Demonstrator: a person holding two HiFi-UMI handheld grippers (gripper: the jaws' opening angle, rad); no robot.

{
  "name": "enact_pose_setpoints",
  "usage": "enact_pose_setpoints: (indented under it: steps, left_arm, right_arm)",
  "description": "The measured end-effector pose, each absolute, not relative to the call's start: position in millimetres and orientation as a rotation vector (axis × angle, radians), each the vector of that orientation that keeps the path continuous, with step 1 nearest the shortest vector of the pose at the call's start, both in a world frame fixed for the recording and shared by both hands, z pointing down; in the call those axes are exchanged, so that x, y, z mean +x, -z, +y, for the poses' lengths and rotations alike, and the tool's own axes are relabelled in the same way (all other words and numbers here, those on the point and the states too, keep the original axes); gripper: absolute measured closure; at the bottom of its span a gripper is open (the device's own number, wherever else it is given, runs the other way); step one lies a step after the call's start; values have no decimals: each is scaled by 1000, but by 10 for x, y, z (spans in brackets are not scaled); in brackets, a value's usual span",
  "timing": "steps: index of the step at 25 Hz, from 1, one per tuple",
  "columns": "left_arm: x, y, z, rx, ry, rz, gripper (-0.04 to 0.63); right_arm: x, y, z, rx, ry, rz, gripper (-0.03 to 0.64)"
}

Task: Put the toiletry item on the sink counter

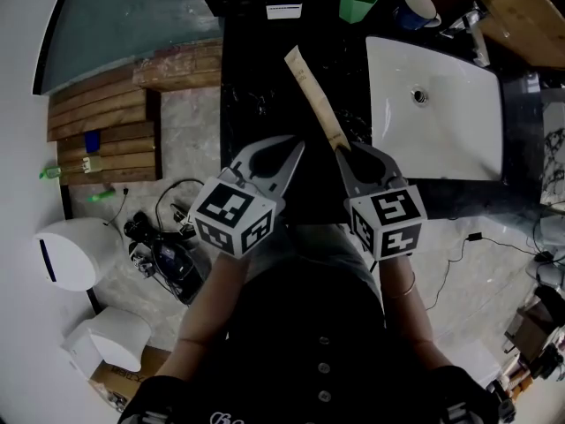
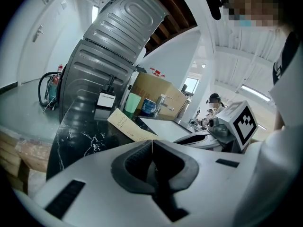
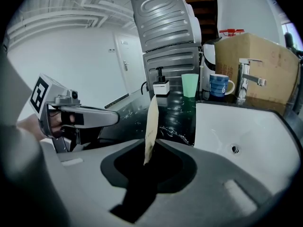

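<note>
— Looking for the tan toiletry packet (image 1: 313, 91)?
— Lying on the black counter (image 1: 256, 104), left of the white sink (image 1: 450, 122). Near end poking between the right gripper (image 1: 341, 147) jaws.
— Squeezed tight?
— No, jaws a bit apart, loose around it. Left gripper (image 1: 300, 143) closed, empty.

Head view: high, steeply down onto black counter (image 1: 256, 95), sink (image 1: 441, 140). Gripper views: low, close, facing along counter; both share green cup (image 3: 190, 85).
</note>
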State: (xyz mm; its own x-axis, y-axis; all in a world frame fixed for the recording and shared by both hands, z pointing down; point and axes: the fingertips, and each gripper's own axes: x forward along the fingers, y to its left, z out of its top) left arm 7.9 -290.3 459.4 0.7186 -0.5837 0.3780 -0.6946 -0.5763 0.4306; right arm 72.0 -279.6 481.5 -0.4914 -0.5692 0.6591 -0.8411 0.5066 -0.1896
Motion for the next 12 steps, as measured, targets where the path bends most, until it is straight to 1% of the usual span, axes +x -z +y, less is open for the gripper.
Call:
enact_pose_setpoints:
  steps: [2,5,7,12]
  left_arm:
    - [76,-4591,-2907,2361,-261,-971,583]
    - [74,-4569,-2911,2363,-257,-978,583]
    - [76,-4558,-2909,2365,-255,-980,583]
    - [89,-4535,-2892,2373,-249,-985,583]
  right_arm:
    - [727,-4835,-2787,1148,-682,-2220,523]
    - [760,-4854,-2780,1152,-666,-2208,514]
    - [775,-4850,-2785,1160,-661,-2203,485]
    - [781,-4801,-2807,1180,-643,-2221,462]
